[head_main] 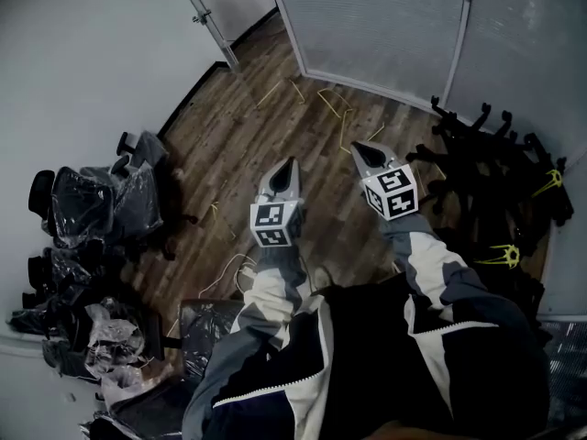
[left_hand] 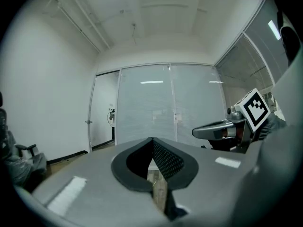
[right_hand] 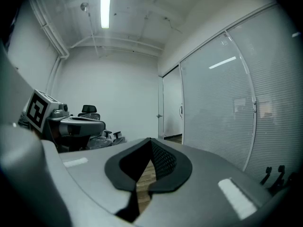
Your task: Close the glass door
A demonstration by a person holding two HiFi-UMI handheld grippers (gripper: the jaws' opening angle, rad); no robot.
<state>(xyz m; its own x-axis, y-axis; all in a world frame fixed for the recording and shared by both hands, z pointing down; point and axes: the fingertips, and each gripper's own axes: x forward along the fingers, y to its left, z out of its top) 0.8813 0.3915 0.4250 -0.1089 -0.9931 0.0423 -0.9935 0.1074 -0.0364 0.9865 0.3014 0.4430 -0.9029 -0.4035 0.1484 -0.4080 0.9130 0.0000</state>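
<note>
Head view: wood floor [head_main: 275,136], frosted glass wall [head_main: 385,26].

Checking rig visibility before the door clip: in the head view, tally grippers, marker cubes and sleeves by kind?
Grippers: 2 (left gripper, right gripper)
Marker cubes: 2 (left marker cube, right marker cube)
Sleeves: 2 (left sleeve, right sleeve)
Total: 6
</note>
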